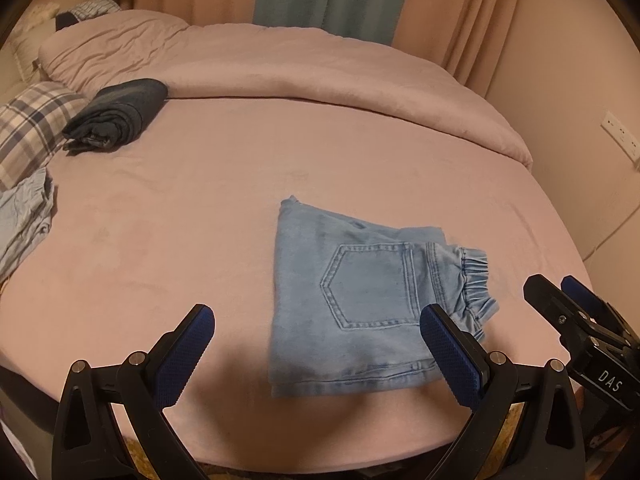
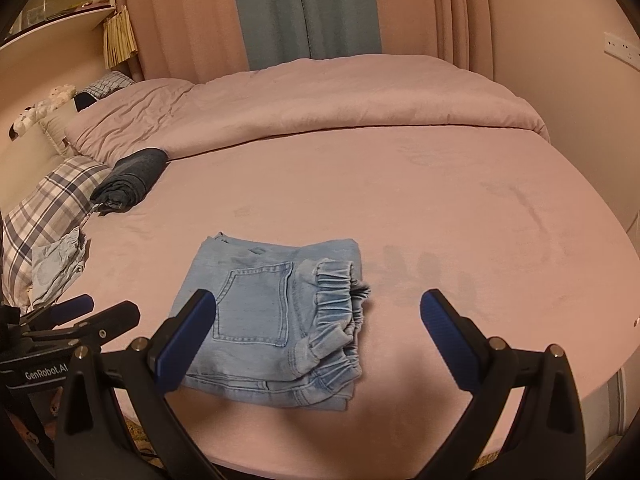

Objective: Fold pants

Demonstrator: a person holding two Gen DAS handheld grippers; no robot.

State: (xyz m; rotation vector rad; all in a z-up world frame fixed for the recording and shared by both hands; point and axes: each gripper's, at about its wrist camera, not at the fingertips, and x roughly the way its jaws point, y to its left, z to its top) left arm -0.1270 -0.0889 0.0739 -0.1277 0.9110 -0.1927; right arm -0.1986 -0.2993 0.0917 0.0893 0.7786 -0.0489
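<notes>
Left wrist view is showing folded pants (image 1: pixel 360 304) lying just ahead between both grippers, left gripper (image 1: pixel 316 356) nearer, right gripper (image 2: pixel 318 344) alongside; both are spread wide, holding nothing.

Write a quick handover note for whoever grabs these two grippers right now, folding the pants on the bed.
Left gripper: open, holding nothing, hovering at the near edge of the bed.
Right gripper: open, empty, beside it.
Light blue jeans: folded into a compact stack near the bed's front edge, back pocket up, elastic waistband on the right side.
Done: folding looks complete.
Left: probably only moving the stack, perhaps toward the dark folded garment by the plaid pillow.
</notes>
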